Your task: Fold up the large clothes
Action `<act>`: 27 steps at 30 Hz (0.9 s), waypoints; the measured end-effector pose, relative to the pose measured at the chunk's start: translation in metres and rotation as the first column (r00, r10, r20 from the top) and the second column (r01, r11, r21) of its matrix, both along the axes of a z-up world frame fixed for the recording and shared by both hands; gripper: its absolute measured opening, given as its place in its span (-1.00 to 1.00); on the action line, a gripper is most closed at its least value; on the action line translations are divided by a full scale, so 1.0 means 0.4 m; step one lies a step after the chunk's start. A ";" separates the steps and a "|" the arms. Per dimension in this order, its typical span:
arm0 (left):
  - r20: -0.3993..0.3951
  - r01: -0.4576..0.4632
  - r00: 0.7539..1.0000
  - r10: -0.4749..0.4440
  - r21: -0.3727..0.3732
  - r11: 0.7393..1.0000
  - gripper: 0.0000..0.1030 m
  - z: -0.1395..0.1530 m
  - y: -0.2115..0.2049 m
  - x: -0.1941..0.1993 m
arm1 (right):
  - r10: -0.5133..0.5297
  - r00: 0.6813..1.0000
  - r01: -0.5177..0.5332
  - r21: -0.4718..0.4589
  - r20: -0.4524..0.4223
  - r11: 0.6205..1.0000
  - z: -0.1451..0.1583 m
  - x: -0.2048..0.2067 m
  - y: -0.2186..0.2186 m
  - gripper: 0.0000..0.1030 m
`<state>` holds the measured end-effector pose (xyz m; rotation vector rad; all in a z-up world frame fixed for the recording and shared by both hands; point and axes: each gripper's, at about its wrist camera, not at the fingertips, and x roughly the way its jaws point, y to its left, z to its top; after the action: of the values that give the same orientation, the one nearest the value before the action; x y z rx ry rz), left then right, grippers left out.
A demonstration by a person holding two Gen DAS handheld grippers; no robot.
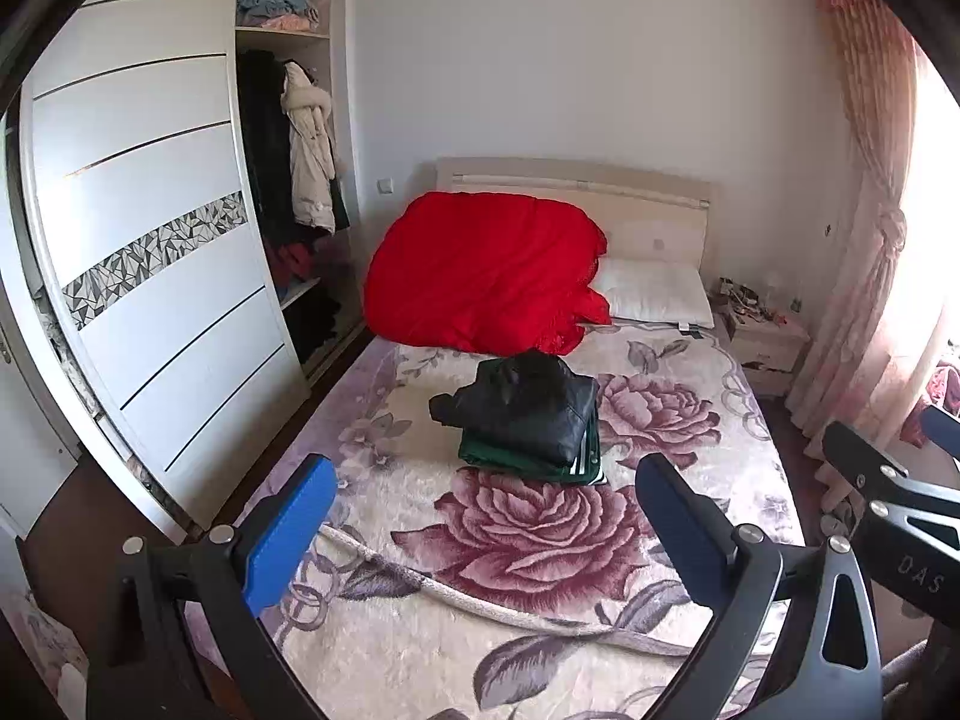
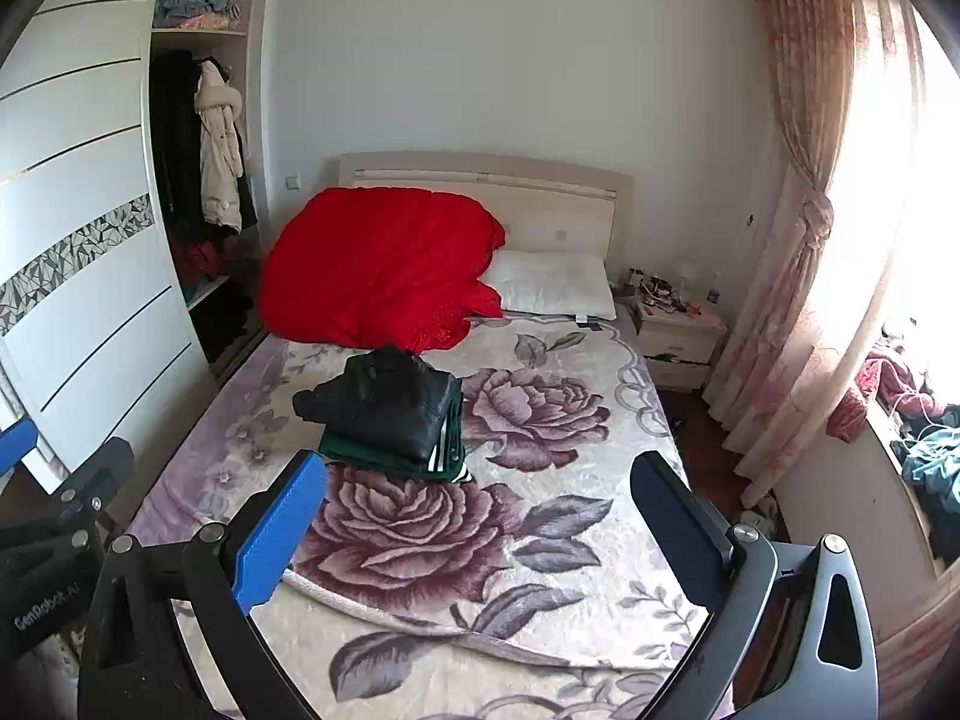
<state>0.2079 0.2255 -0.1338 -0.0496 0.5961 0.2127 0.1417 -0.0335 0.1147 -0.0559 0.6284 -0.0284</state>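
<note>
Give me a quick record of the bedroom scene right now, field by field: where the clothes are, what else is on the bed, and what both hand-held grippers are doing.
folded clothes: black jacket stacked on green garment, mid-bed
bed cover: floral blanket, spread flat
head of bed: red quilt bunched up, white pillow beside it
left hand-held gripper: open, empty, above the blanket's near end
right hand-held gripper: open, empty, alongside the left one
wardrobe: open section, coats hanging
task state: both visible garments look folded
</note>
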 end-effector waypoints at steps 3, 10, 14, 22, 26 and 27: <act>0.013 -0.014 1.000 0.014 0.000 1.000 0.99 0.006 -0.002 -0.008 | 0.008 1.000 -0.008 0.007 0.004 1.000 0.007 -0.012 -0.002 1.00; 0.037 -0.030 0.999 0.030 0.013 0.999 0.99 0.019 -0.005 -0.025 | 0.028 1.000 -0.028 0.019 0.014 0.999 0.017 -0.031 -0.004 1.00; 0.032 -0.034 0.999 0.034 0.019 0.999 0.99 0.018 -0.003 -0.030 | 0.033 0.999 -0.033 0.031 0.010 0.999 0.020 -0.035 -0.009 1.00; 0.027 -0.032 0.999 0.032 0.020 0.999 1.00 0.025 0.005 -0.027 | 0.034 0.999 -0.034 0.035 0.000 0.999 0.014 -0.048 -0.001 1.00; 0.029 -0.030 0.999 0.030 0.022 0.999 1.00 0.024 0.004 -0.030 | 0.035 0.999 -0.035 0.034 0.000 0.999 0.010 -0.049 -0.001 1.00; 0.028 -0.030 0.999 0.029 0.021 0.999 1.00 0.023 0.004 -0.031 | 0.034 0.999 -0.034 0.036 0.000 0.999 0.010 -0.050 0.000 1.00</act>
<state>0.1953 0.2272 -0.1245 -0.0407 0.5653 0.2467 0.1216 -0.0337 0.1186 -0.0320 0.6278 0.0155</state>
